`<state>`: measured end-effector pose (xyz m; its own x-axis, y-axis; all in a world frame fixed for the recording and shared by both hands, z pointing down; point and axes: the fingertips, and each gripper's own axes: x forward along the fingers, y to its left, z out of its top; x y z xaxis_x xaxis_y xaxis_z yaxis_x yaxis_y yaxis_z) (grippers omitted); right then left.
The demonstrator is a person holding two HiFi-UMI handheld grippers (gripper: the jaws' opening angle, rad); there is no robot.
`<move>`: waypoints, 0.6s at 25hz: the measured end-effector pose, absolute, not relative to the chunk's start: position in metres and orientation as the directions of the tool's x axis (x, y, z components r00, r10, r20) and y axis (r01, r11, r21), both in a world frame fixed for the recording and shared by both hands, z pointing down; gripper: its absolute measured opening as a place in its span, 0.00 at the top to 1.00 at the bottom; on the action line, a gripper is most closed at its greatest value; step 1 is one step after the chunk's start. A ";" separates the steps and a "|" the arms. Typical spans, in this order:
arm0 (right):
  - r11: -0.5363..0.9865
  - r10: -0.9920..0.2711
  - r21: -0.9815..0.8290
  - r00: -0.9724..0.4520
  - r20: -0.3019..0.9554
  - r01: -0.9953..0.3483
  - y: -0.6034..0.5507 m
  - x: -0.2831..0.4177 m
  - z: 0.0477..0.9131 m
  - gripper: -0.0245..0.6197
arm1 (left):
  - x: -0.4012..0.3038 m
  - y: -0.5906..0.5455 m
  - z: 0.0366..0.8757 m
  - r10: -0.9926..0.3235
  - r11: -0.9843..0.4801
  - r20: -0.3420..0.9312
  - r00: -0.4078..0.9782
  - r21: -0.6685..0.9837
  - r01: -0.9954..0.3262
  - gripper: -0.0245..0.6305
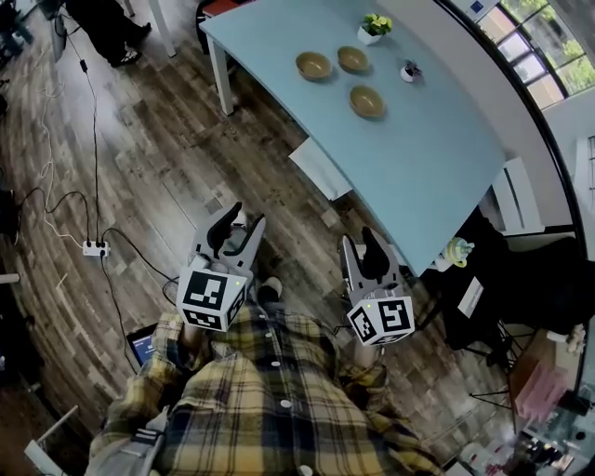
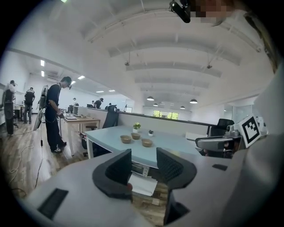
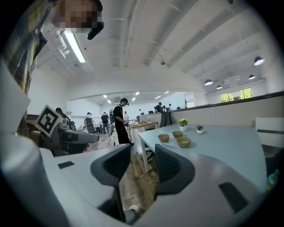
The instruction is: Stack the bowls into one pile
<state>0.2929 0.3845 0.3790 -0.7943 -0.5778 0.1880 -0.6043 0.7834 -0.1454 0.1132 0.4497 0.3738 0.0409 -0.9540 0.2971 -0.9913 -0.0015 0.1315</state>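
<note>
Three tan bowls stand apart on the pale blue table (image 1: 437, 158): one at the left (image 1: 313, 65), one behind it (image 1: 352, 59), one nearer (image 1: 366, 101). They also show far ahead as bowls (image 2: 147, 142) in the left gripper view and bowls (image 3: 183, 142) in the right gripper view. My left gripper (image 1: 237, 223) and right gripper (image 1: 363, 244) are held close to my body over the wooden floor, well short of the table. Both are open with nothing between the jaws, as the left gripper (image 2: 144, 166) and right gripper (image 3: 143, 162) show in their own views.
A potted plant (image 1: 375, 28) and a small pot (image 1: 409, 71) stand behind the bowls. A white unit (image 1: 321, 167) sits under the table's near edge. A power strip (image 1: 96, 248) with cables lies on the floor at the left. A black chair (image 1: 521, 279) is at the right. A person (image 2: 55, 113) stands at a far desk.
</note>
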 end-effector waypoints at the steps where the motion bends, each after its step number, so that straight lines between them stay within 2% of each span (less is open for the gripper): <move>1: 0.785 -0.574 -0.146 -0.796 0.192 -0.602 0.381 0.288 0.380 0.71 | 0.109 0.446 0.375 -0.954 -0.001 0.297 0.040 0.131 -0.991 0.69; 5: 0.788 -0.573 -0.136 -0.796 0.195 -0.600 0.359 0.262 0.381 0.65 | 0.085 0.424 0.376 -0.956 -0.013 0.290 0.049 0.125 -0.992 0.65; 15: 0.758 -0.615 -0.127 -0.766 0.188 -0.640 0.278 0.163 0.369 0.60 | -0.024 0.332 0.364 -0.957 -0.067 0.273 0.095 0.111 -0.992 0.61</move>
